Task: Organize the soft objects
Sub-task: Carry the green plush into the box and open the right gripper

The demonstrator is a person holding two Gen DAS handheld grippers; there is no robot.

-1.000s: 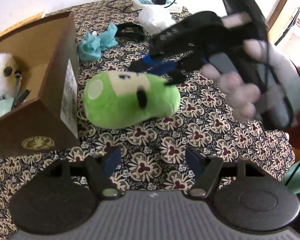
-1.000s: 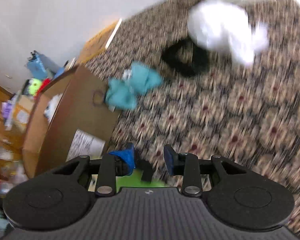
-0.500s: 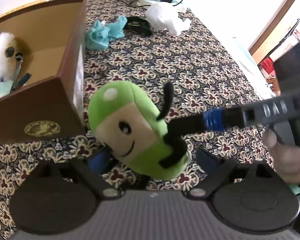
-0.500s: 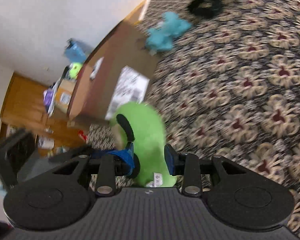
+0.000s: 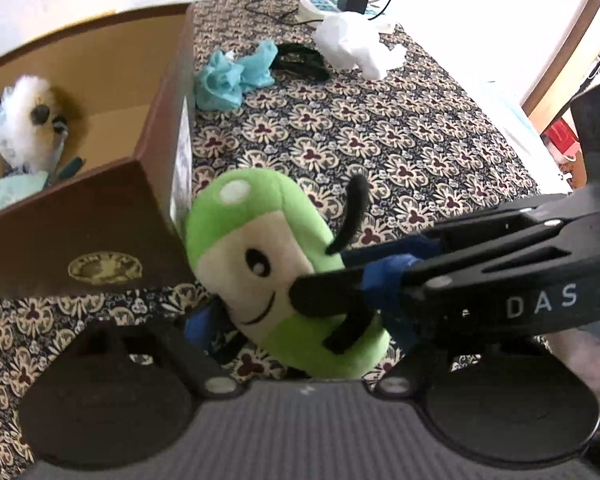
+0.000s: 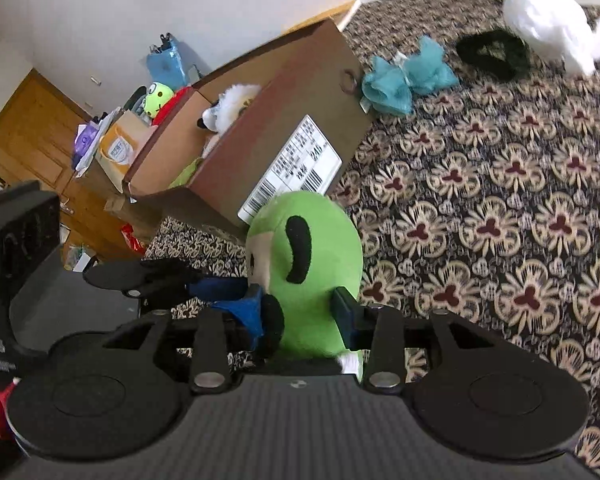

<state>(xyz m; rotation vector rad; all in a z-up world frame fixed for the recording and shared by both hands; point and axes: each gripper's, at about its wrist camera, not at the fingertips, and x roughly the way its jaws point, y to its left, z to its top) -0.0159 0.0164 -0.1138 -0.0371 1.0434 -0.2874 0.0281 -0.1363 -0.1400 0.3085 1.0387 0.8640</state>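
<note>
Plainly a handover is under way beside the box (image 5: pixel 100 240), which stands open on the patterned table (image 5: pixel 380 152) with a white fluffy toy (image 5: pixel 24 120) already inside. Farther back lie a white bag (image 5: pixel 352 46), a teal cloth (image 5: pixel 232 76) and a black band (image 5: pixel 300 60).

Held up off the table, just beside the box's near corner, is the green plush (image 5: pixel 260 264). The right tongs (image 6: pixel 300 312) grip it around its lower body, pads pressed into both sides; their jaws have just been opening a little, yet the plush sits squeezed between them. The left tongs (image 5: pixel 300 344) stand wide, one finger on each side of the plush; they have just been closing somewhat, and I see no firm press from them yet.

By my judgement the plush is light, soft and springy, not fragile, with a fuzzy cover that should not slip. It will squash under the pads, so a deep bite across the thick middle should hold best; the thin black limbs would only flop.
</note>
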